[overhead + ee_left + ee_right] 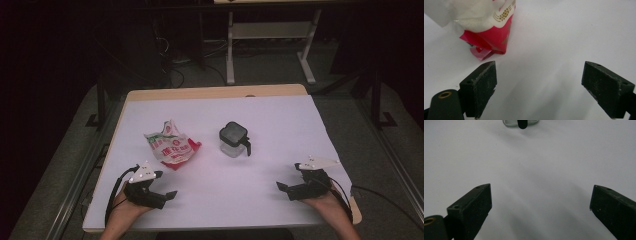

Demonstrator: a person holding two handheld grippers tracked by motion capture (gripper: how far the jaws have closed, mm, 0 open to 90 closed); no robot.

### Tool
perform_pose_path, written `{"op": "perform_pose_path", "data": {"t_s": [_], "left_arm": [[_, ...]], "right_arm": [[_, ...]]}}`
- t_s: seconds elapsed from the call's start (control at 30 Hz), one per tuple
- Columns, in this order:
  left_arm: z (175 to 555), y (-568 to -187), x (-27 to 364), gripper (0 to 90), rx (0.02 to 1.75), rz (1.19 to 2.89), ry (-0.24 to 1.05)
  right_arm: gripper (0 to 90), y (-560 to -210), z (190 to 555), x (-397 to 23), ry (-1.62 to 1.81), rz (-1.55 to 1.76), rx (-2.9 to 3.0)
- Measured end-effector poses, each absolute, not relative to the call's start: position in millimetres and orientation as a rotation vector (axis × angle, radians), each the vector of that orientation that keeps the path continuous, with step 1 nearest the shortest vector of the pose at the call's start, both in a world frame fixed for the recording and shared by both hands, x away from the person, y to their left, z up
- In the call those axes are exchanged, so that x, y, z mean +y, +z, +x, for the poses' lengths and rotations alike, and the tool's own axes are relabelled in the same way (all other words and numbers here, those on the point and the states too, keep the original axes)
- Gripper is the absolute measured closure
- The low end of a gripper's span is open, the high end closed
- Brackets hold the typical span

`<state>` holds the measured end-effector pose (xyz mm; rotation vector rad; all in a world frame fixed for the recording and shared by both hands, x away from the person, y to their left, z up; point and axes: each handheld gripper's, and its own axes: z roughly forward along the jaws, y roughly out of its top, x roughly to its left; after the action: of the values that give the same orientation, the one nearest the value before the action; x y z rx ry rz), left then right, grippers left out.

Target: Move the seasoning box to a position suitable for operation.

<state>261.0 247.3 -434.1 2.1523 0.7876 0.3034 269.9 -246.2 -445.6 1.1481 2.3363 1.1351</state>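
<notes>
A crumpled red and white snack bag [171, 146] lies left of the table's middle; its red lower corner [489, 37] appears beyond my left jaws. To its right stands a clear container with a black lid and a black handle [234, 139], whose base and handle [522, 123] sit at the top of the right gripper view. My left gripper [162, 196] rests near the front left edge, open, with nothing between its jaws [546, 87]. My right gripper [286, 191] rests near the front right edge, open and empty too [541, 212].
The table [280, 115] has a white cover and a wooden rim. Beyond its far edge stands a white desk frame [270, 35] on a grey floor, with dark cables nearby. Metal rails run along both sides of the table.
</notes>
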Motion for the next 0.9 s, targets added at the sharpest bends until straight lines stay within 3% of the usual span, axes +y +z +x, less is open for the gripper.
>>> {"op": "perform_pose_path", "data": {"t_s": [0.9], "left_arm": [[260.2, -435.5, 248.6, 12.4, 0.772, 2.143, 0.316]], "right_arm": [[4.3, -413.0, 300.2, -215.6, 1.078, 1.115, 2.452]]}}
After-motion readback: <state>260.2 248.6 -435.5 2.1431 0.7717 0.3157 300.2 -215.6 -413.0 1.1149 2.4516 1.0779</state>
